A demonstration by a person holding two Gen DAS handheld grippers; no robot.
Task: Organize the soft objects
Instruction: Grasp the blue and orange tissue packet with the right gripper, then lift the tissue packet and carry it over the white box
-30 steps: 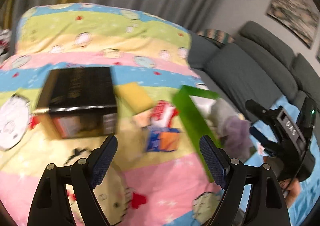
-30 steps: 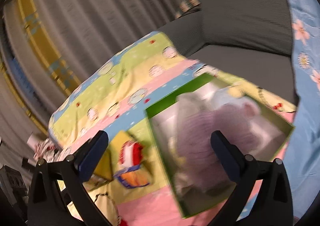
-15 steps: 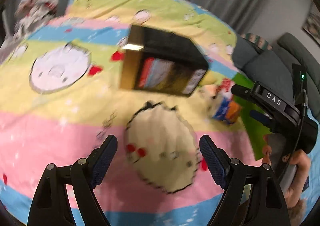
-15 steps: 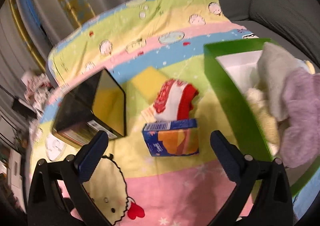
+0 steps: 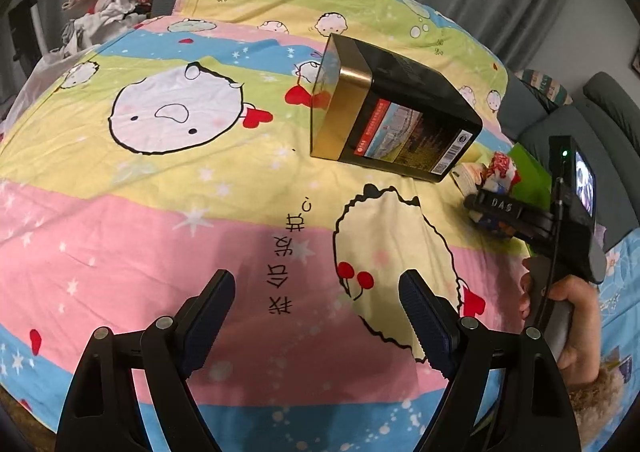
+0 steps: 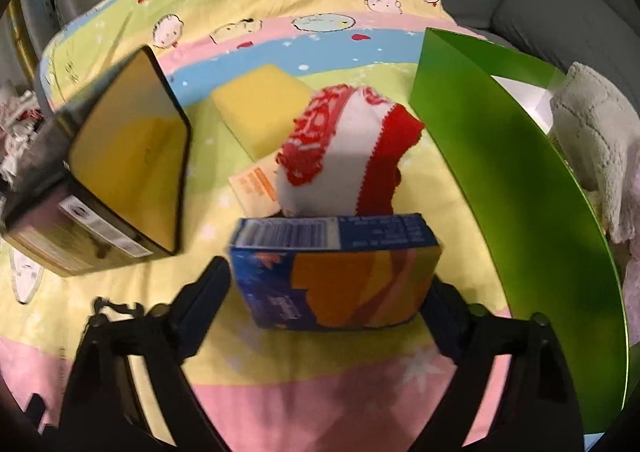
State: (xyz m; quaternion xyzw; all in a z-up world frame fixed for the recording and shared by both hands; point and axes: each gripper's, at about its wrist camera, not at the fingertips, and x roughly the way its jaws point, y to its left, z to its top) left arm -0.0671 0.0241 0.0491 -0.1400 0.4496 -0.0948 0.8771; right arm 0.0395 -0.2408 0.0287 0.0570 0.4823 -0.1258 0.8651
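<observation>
Two tongs, both spread apart. Since a second ago the right tongs [image 6: 328,292] have swung from the green box [image 6: 520,179] to straddle the blue carton [image 6: 336,276], not yet clamped; the red-and-white sock [image 6: 344,155] lies just behind it. Left tongs [image 5: 316,316] hover empty over the blanket [image 5: 160,211].

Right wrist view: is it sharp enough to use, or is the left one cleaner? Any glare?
Right wrist view: motion-smeared, worst on the blue box between the open right tool fingers, its print unreadable; the black box's glossy face mirrors the yellow sponge. Left wrist view: sharper, quilt print crisp, a bright sheen on the black box's gold edge, strong fisheye bending at the rim.
</observation>
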